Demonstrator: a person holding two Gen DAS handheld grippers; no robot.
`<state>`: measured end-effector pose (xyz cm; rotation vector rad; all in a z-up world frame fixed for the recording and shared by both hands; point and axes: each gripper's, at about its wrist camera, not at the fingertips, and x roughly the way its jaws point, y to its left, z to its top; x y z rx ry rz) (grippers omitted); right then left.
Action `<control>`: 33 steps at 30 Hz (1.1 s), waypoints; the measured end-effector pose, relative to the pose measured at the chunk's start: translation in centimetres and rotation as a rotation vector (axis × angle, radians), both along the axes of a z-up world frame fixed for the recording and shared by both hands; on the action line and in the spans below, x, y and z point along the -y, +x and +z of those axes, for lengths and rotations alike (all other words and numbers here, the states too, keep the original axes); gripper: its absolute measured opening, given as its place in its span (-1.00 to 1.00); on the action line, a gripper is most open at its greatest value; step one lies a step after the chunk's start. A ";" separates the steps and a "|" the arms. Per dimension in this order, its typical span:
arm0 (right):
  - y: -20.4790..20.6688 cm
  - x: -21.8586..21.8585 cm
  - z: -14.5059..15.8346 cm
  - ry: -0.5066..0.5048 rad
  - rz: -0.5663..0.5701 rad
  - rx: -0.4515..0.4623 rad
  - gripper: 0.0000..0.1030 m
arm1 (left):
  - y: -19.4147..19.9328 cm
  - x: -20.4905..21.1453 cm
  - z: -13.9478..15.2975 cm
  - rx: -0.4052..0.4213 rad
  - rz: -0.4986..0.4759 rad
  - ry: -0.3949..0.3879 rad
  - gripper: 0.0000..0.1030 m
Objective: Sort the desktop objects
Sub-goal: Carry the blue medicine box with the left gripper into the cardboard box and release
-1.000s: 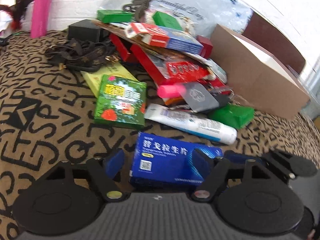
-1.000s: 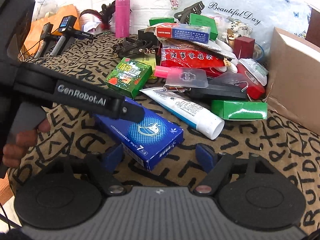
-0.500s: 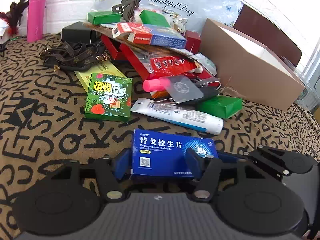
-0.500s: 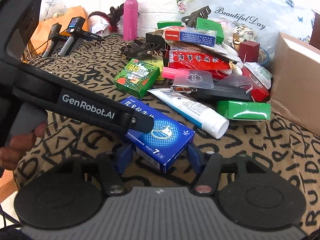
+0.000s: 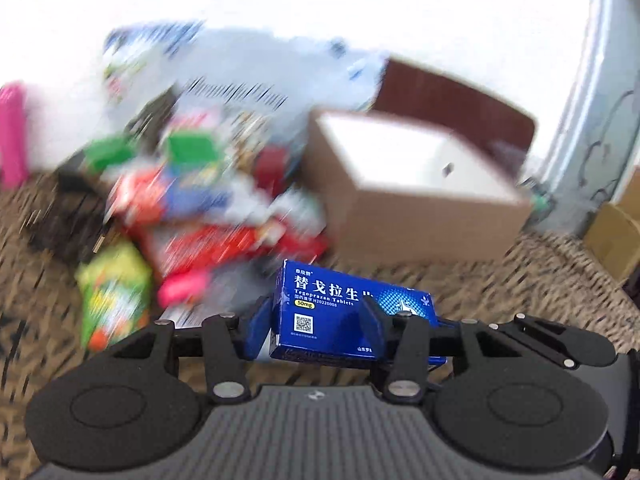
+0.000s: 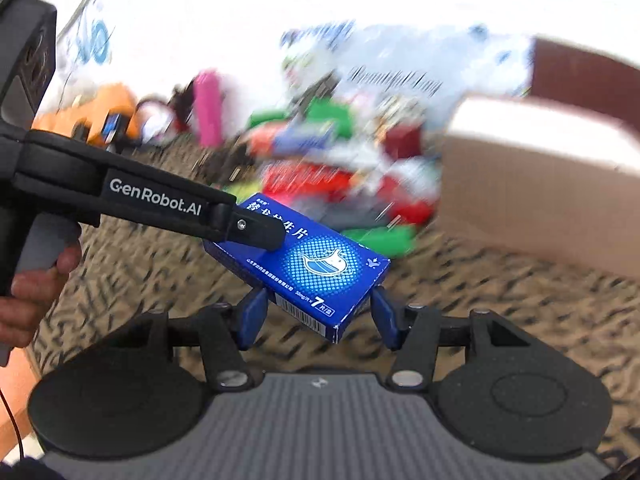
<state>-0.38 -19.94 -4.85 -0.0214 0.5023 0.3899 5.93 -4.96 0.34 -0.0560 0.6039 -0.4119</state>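
Both claws grip one blue medicine box [image 5: 340, 312], lifted clear. The left gripper [image 5: 316, 326] clamps one end, the right gripper [image 6: 318, 314] the other.

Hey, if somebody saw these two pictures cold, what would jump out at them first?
The sharp blue medicine box, front and centre, clamped in the jaws of both the left gripper and right gripper. Behind it, a blurred pile of colourful packets sits left of an open cardboard box on the patterned cloth.
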 end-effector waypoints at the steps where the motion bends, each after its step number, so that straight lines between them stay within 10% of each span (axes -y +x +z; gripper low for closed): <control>1: 0.1 0.8 0.8 0.001 -0.016 0.025 0.08 | 0.4 0.9 0.8 0.023 -0.014 -0.006 -0.01; 13: 8.0 8.1 7.2 -0.059 -0.168 0.159 0.08 | 10.4 8.2 5.2 0.095 -0.069 -0.135 -0.01; 33: 19.6 7.2 -0.1 -0.074 -0.248 -0.046 0.08 | 20.6 11.7 0.7 -0.035 -0.041 -0.058 -0.02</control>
